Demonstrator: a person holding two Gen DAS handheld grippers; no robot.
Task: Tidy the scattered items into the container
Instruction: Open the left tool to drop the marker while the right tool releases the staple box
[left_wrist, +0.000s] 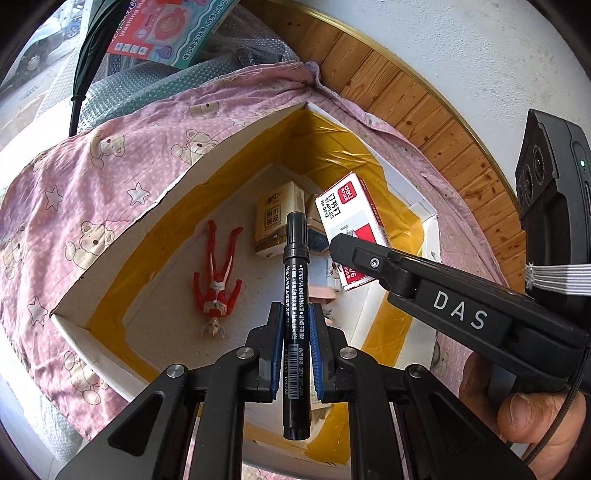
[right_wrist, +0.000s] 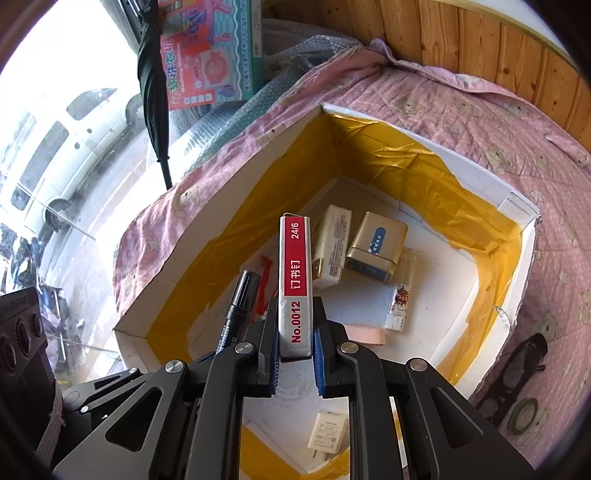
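A pink quilt printed with bears and stars (left_wrist: 92, 192) covers a bed, and near its corner by the wood-panelled wall sits the container: an open white box (right_wrist: 513, 206) lined along its walls with yellow tape. Inside lie a red toy figure (left_wrist: 216, 273), two small cartons (right_wrist: 332, 247), a gold tin (right_wrist: 376, 247) and a white charger plug (right_wrist: 327, 430). Outside the box, toward the quilt's near right edge, black glasses (right_wrist: 517, 369) and a tape roll (right_wrist: 522, 410) are not yet tidied.

The right tool (right_wrist: 295, 354) is clamped on a red and white staples box (right_wrist: 295, 280), held on edge above the box floor. The left tool (left_wrist: 295, 332) is clamped on a black marker (left_wrist: 295, 295), also over the opening, just beside the right tool.

Both items seem ready for release. Doing it well probably means lowering each toward a bare patch of floor, the marker clear of the figure, then parting the fingers one tool at a time so the two do not collide.
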